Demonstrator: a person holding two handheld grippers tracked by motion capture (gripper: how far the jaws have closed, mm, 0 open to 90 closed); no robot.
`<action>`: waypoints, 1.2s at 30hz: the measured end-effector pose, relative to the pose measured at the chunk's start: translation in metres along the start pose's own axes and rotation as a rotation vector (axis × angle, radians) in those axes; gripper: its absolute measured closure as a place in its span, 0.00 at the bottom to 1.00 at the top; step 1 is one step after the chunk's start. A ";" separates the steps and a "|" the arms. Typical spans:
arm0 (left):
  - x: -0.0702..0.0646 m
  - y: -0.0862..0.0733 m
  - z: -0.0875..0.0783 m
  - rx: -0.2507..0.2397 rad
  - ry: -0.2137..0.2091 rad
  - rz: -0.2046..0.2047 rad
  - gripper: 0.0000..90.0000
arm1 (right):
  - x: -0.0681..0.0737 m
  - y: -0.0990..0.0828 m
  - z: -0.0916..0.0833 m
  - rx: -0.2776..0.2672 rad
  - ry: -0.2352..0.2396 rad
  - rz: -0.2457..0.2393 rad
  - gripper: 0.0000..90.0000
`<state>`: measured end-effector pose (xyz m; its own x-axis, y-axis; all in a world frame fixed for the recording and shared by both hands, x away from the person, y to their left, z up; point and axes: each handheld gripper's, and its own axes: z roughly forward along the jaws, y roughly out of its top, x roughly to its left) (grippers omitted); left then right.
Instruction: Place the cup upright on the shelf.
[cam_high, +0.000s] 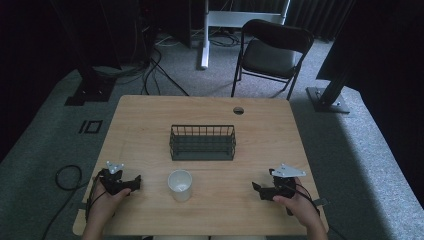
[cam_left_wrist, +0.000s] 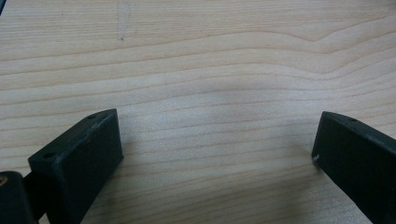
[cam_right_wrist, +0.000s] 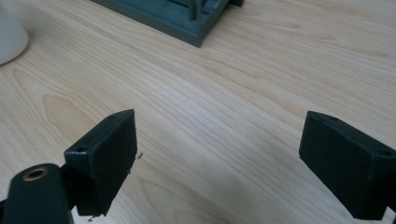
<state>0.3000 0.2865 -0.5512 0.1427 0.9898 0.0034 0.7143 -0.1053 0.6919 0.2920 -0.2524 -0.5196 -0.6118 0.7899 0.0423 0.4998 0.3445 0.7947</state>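
Both claws rest wide open and empty on the wooden surface (cam_high: 150, 120), the left claw (cam_high: 135, 184) at nine o'clock from the white cup (cam_high: 180, 185), the right claw (cam_high: 258, 190) at three; whichever reaches should approach level, jaws straddling the cup below the wire basket (cam_high: 202, 142).

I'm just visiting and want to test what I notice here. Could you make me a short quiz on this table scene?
1. True or false: the white cup stands inside the wire basket.
2. Which tongs lie nearer the cup: A) left tongs B) right tongs?
3. Fill in: both tongs have their jaws ____.

Key:
1. False; the cup stands on the table, in front of the basket.
2. A.
3. Open, with nothing between them.
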 end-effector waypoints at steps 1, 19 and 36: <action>0.000 0.000 0.000 0.000 0.000 0.000 0.02 | 0.001 0.001 0.001 -0.004 0.004 0.004 0.12; 0.000 0.000 0.000 0.000 0.000 0.000 0.02 | 0.027 0.016 0.021 -0.020 0.125 -0.066 0.12; 0.000 0.000 0.000 0.000 0.000 0.000 0.02 | 0.056 0.032 0.037 -0.024 0.213 -0.123 0.12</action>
<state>0.3000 0.2866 -0.5512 0.1429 0.9897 0.0032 0.7141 -0.1054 0.6920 0.2969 -0.1786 -0.5147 -0.7840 0.6170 0.0689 0.4001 0.4172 0.8160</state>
